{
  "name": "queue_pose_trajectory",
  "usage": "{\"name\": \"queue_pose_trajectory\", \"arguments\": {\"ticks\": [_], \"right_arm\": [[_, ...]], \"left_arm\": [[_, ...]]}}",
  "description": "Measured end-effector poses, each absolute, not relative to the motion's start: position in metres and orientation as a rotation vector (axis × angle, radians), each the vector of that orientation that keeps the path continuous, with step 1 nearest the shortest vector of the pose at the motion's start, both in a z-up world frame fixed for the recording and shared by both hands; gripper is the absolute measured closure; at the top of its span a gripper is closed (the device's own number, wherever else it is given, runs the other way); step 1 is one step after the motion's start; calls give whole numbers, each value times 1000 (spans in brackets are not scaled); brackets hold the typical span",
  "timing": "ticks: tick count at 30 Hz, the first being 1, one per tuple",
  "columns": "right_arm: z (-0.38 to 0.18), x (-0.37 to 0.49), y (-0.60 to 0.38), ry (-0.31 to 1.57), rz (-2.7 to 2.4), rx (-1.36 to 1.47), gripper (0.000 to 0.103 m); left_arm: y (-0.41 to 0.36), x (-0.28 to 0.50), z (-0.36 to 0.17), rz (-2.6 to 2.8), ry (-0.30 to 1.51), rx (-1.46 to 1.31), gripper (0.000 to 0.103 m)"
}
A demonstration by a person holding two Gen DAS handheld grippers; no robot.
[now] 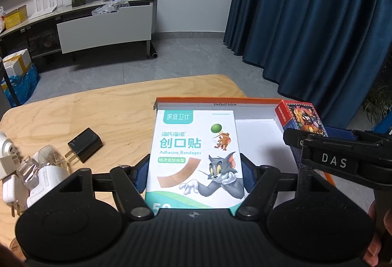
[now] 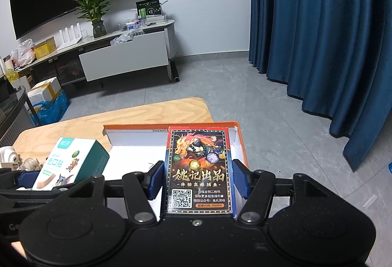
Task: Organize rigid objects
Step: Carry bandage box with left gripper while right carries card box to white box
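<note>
The left hand-held gripper is closed on the bandage box, its blue pads pressed against the box's two long sides, so the box's long axis runs straight ahead along the fingers, printed face up. The box reads "Adhesive Bandages" under large Chinese characters, with a "50" near the bottom edge and a cartoon cat and mouse. The right hand-held gripper likewise clamps the card pack by its long sides, pointing forward; its face shows a dragon and a laughing figure, gold Chinese lettering, a QR code and the number "002605". Both items hang over the open orange-edged cardboard box, the card pack toward its right end and the bandage box at its left end, so the coming move is probably a short lowering straight down for either hand. The box's inner flap is printed "33x23x12.5x5cm", and the right tool's arm bears "DAS". On the tabletop to the left, well apart from the box, lie a black charger plug and a cluster of white plugs.
</note>
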State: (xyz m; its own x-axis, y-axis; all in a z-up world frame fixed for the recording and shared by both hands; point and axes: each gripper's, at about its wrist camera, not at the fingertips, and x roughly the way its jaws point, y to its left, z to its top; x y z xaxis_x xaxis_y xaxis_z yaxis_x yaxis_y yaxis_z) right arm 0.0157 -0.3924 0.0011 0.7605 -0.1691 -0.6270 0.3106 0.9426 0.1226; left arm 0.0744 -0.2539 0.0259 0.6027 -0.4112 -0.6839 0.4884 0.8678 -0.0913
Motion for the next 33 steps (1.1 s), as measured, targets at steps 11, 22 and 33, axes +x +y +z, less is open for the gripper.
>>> {"name": "queue_pose_trajectory", "arguments": {"ticks": [11,22,33], "right_arm": [[-4,28,-394,679,-271,224,32],[-8,40,-397,694,-262,223,32],[-14,48,-399,710,-269,221,32]], "left_arm": [[-262,79,23,-530,768,112,31],[-264,83,22,-521,775,108,31],[-266,88,19,-523,778,108,31]]}}
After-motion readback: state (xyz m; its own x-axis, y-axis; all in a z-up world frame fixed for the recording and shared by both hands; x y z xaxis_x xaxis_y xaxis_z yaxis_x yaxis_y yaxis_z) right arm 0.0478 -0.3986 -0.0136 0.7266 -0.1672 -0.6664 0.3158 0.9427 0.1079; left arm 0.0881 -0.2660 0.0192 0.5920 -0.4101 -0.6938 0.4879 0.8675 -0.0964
